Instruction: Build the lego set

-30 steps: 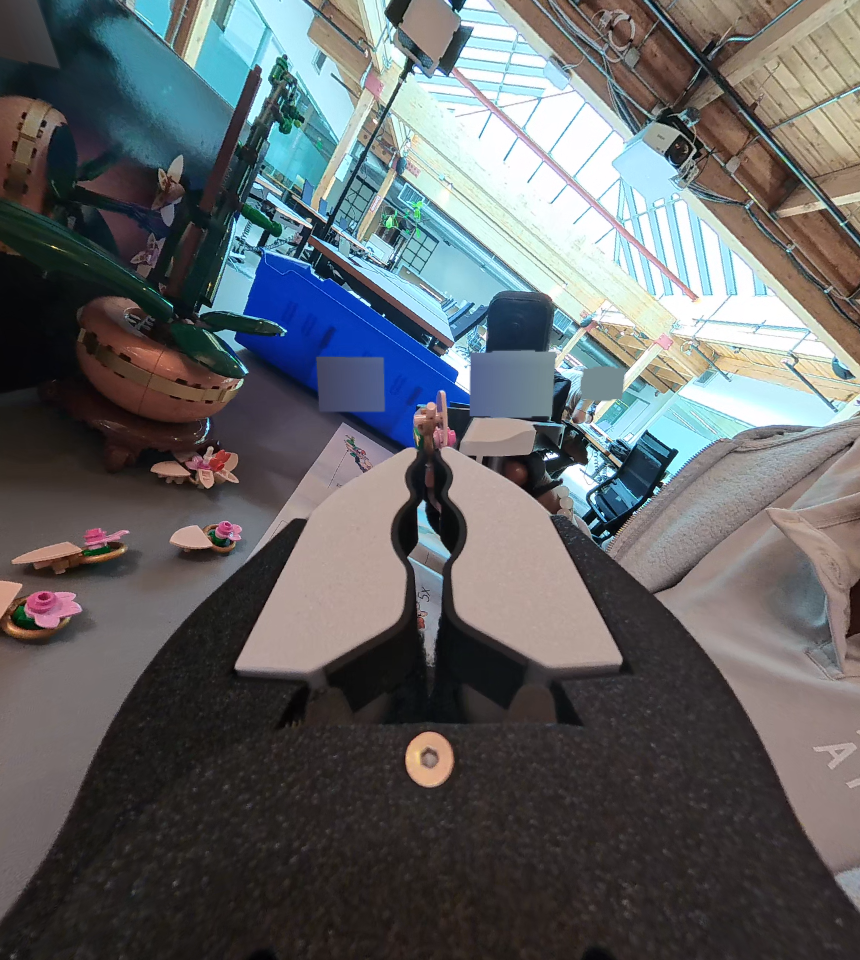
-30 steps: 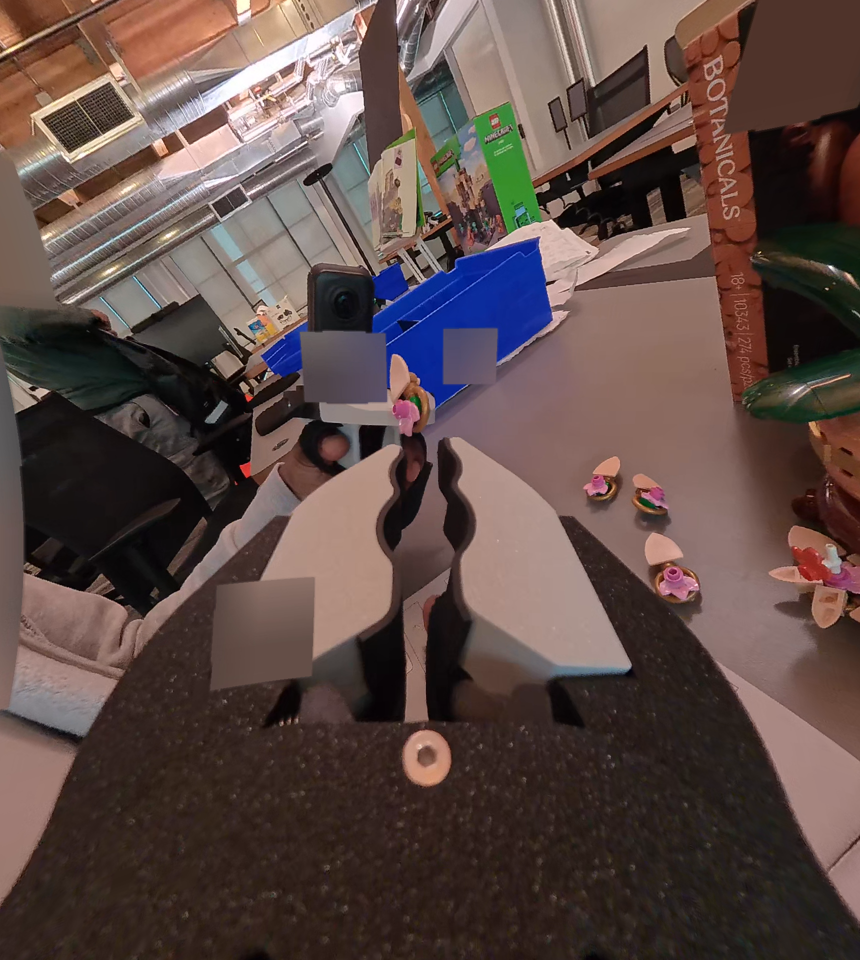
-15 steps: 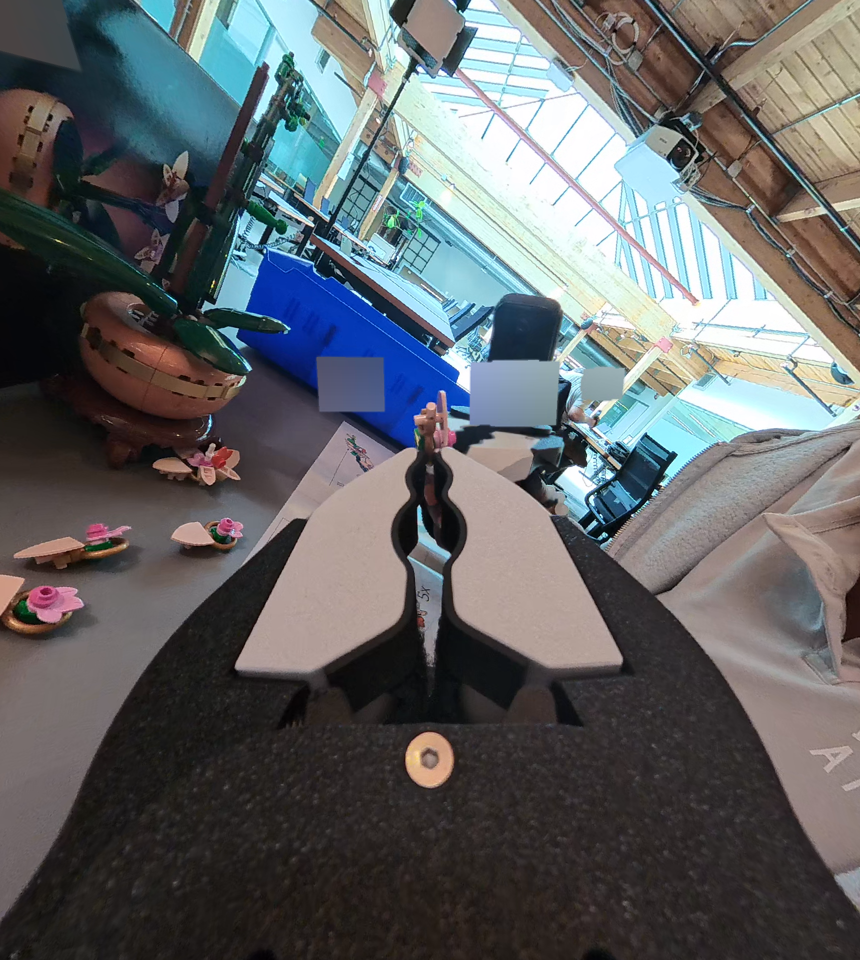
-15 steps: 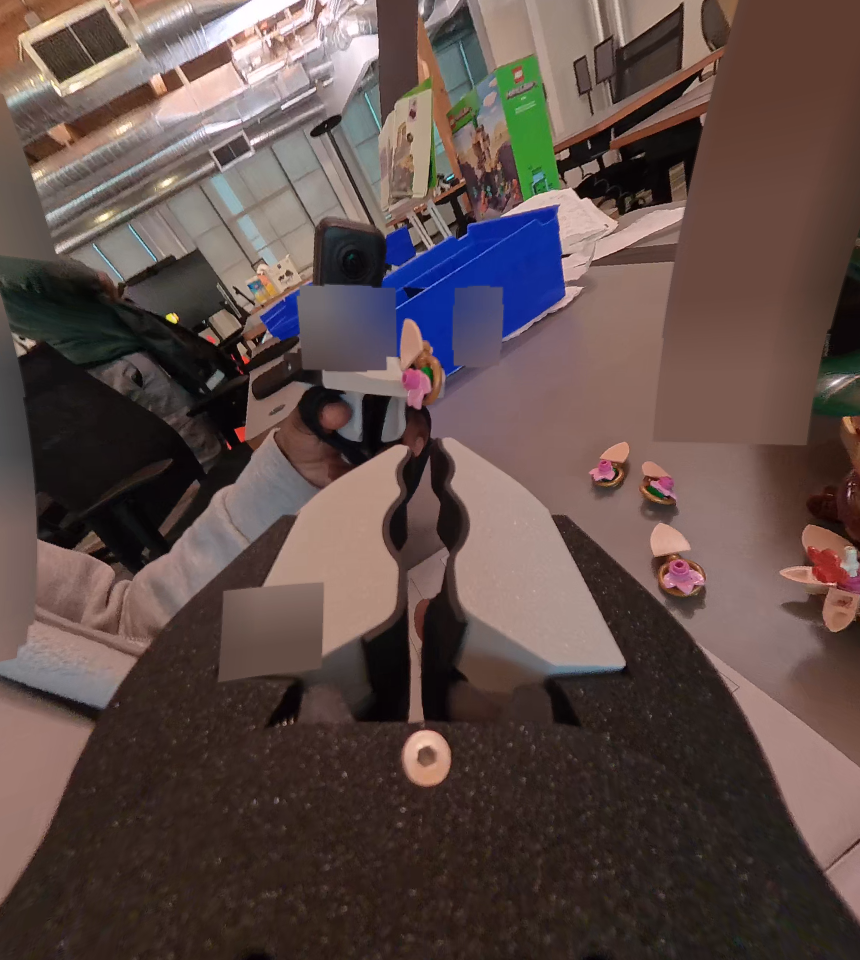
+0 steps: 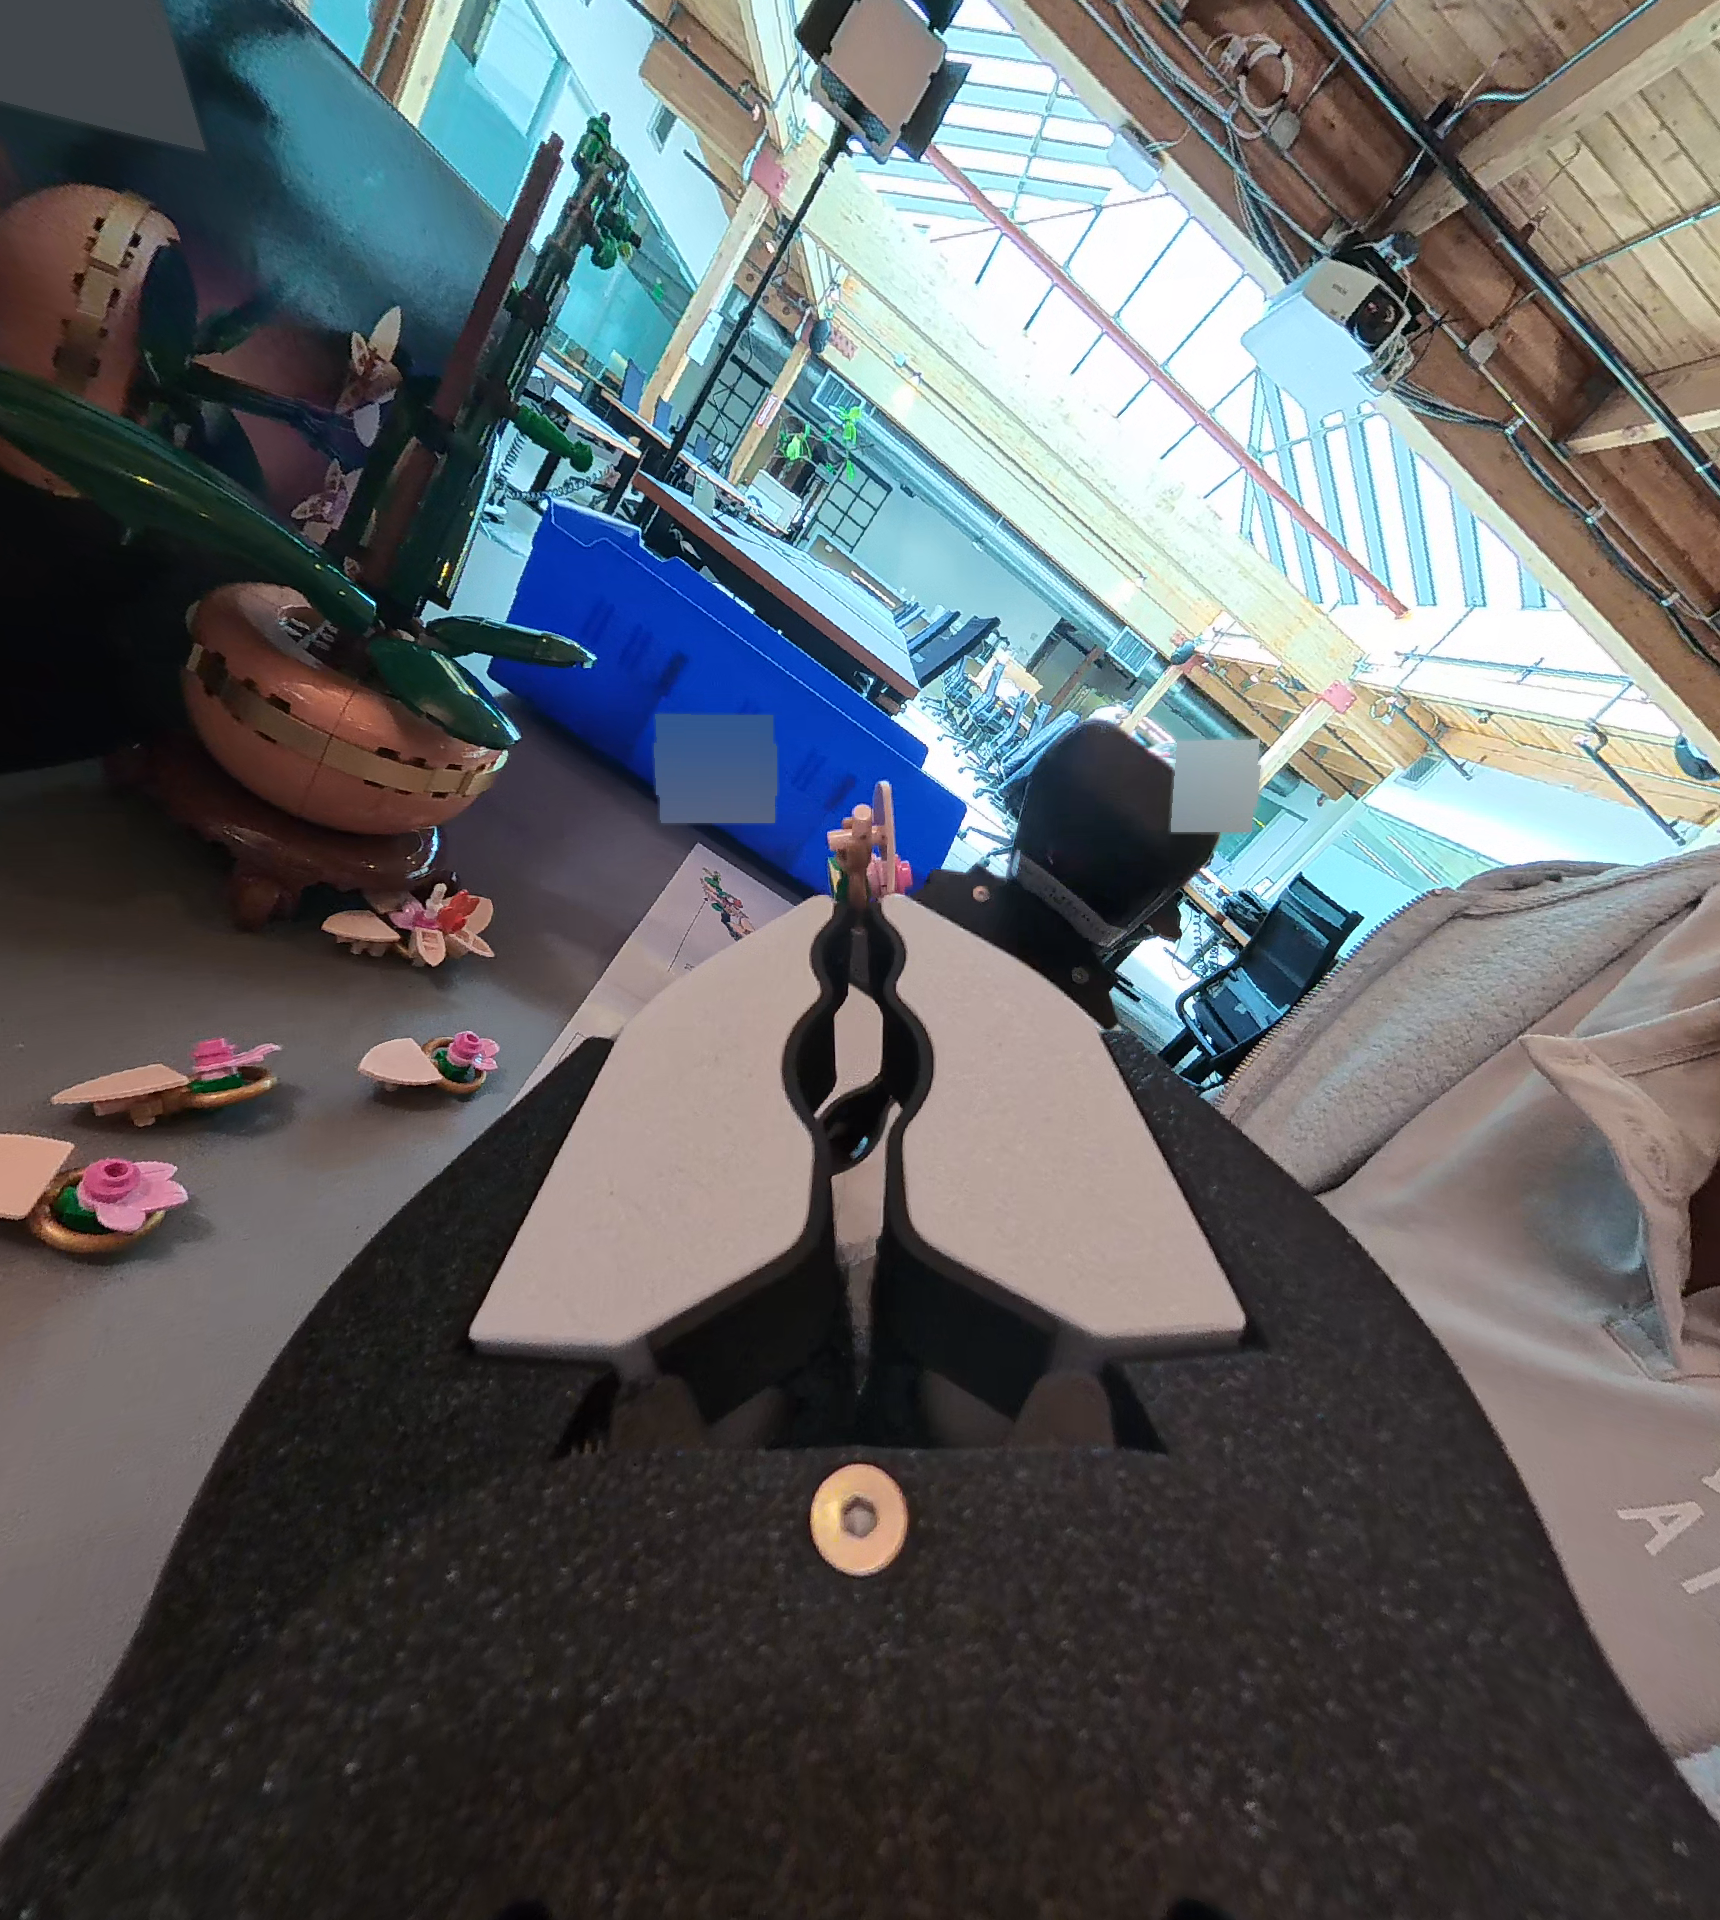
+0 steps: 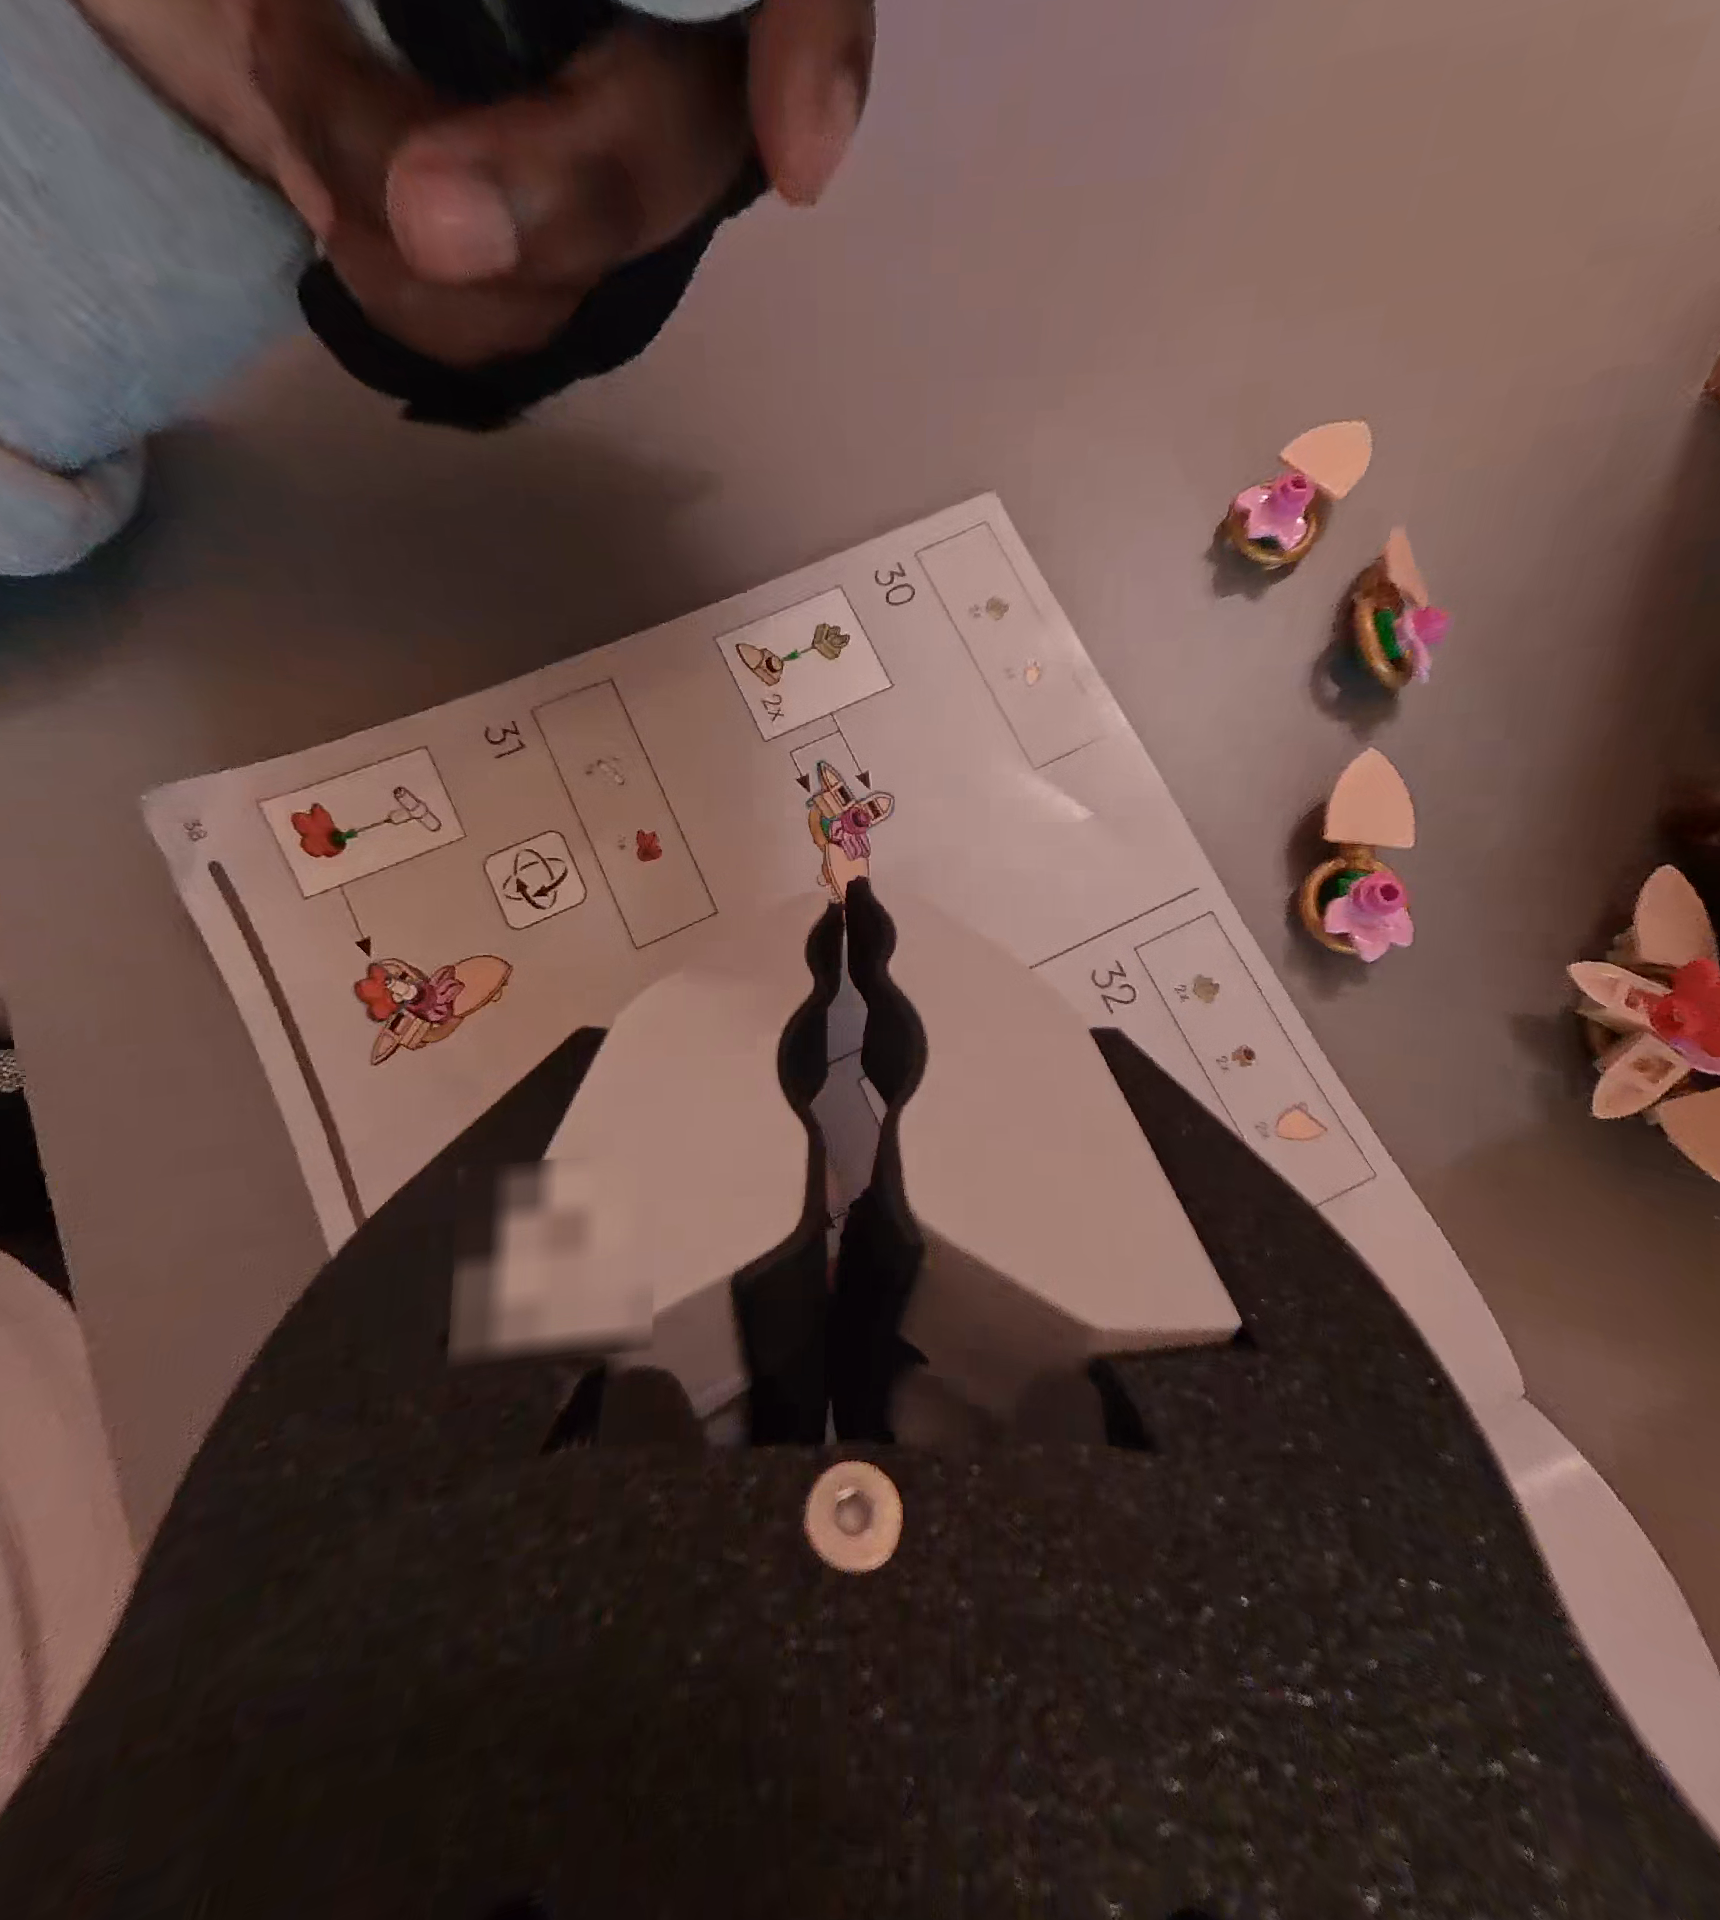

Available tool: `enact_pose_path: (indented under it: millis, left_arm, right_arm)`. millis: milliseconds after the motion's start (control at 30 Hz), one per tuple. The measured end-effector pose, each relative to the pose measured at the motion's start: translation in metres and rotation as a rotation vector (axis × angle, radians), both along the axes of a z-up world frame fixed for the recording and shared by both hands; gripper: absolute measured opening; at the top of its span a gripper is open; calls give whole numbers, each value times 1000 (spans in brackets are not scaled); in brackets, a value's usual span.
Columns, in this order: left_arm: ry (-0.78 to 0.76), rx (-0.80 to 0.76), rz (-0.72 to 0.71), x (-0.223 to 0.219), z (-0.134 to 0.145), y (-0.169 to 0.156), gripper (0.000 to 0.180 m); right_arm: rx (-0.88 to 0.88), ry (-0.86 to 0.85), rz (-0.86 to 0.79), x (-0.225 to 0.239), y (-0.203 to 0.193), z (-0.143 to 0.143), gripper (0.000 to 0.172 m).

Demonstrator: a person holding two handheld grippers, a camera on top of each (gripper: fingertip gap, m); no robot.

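Right now my left tongs (image 5: pixel 861 904) pinch a small pink-and-tan flower piece (image 5: pixel 871 847) by its stem, held up beyond the blue bin (image 5: pixel 731 665), while my right tongs (image 6: pixel 851 899), pressed together with nothing visible between them, hover over the instruction sheet (image 6: pixel 627 790) on the table (image 6: pixel 1147 312).

An open-plan office or studio loft is shown: exposed timber ceiling beams (image 5: pixel 1614 208) and skylights (image 5: pixel 1095 270) are seen at 1 o'clock, with rows of desks (image 5: pixel 762 551) and office chairs (image 5: pixel 1261 956) beyond a grey bench (image 5: pixel 108 1403).
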State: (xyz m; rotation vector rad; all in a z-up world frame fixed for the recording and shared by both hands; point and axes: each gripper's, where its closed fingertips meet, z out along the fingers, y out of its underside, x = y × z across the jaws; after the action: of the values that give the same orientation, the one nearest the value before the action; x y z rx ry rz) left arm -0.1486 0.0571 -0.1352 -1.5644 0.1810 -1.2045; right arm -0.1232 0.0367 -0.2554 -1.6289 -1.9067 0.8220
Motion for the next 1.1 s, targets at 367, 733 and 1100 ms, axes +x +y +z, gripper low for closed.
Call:
enact_pose_path:
  millis: [367, 733, 1100]
  left_arm:
    - [1, -3, 1, 0, 0, 0, 2]
    - [3, -5, 0, 0, -1, 0, 2]
    - [1, -3, -2, 0, -1, 0, 3]
  right_arm:
    - [9, -56, -4, 3, 2, -8, 0]
    - [10, -57, 0, 3, 2, -8, 0]
    - [48, 10, -40, -4, 10, 7, 2]
